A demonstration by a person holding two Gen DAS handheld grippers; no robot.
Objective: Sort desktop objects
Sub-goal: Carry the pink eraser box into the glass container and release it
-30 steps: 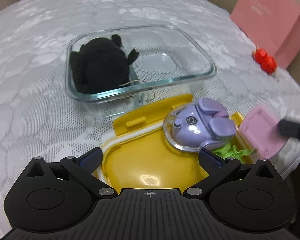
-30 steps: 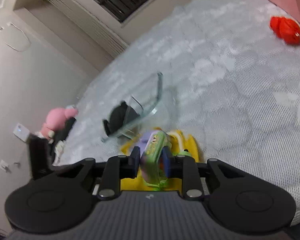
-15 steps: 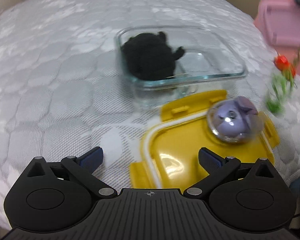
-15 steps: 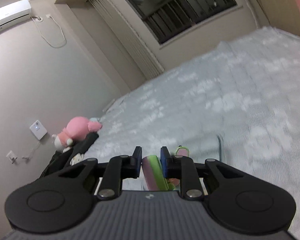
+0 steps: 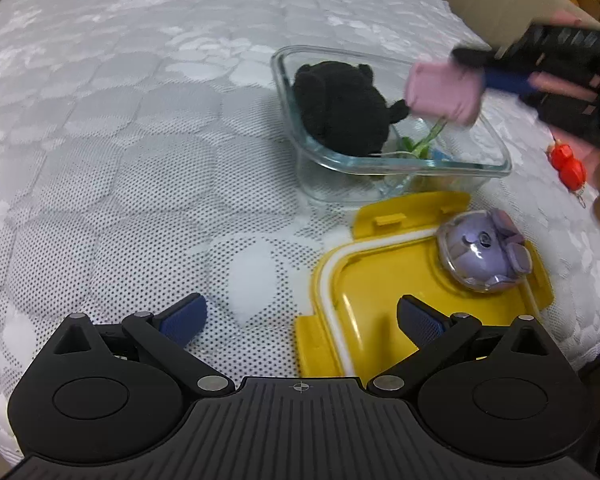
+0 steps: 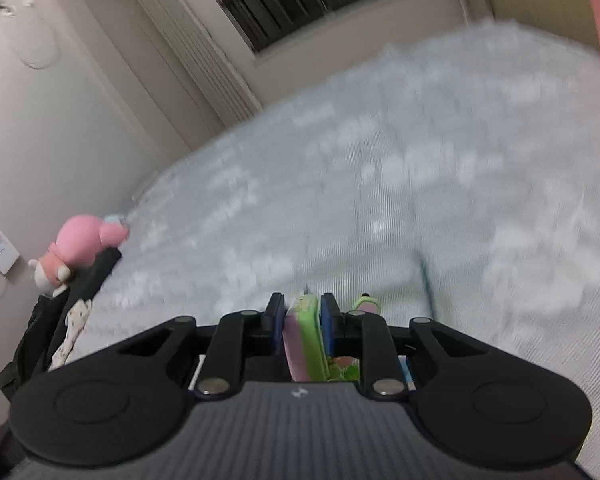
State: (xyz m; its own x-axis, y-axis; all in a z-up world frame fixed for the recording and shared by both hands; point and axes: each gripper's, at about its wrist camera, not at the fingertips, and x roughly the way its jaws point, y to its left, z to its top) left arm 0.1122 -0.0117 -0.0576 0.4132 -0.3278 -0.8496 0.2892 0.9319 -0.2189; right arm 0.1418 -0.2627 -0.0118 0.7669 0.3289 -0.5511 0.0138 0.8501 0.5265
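A clear glass container (image 5: 496, 148) holds a black plush toy (image 5: 340, 108). My right gripper (image 6: 300, 316) is shut on a pink and green case (image 6: 306, 340); in the left wrist view the case (image 5: 444, 92) hangs over the container's right half, with a green cord (image 5: 424, 140) dangling into it. A purple toy in a clear dome (image 5: 486, 256) sits on the yellow lid (image 5: 380, 280) in front of the container. My left gripper (image 5: 300, 316) is open and empty, low over the lid's near left corner.
A red toy (image 5: 566, 162) lies on the white quilted surface (image 5: 120, 160) at the right. In the right wrist view a pink plush (image 6: 80, 248) and dark bag (image 6: 60, 320) sit by the wall at the far left.
My right gripper has carried the pink and green case from beside the lid up and over the glass container. My left gripper has shifted left; the container now sits further right in its view.
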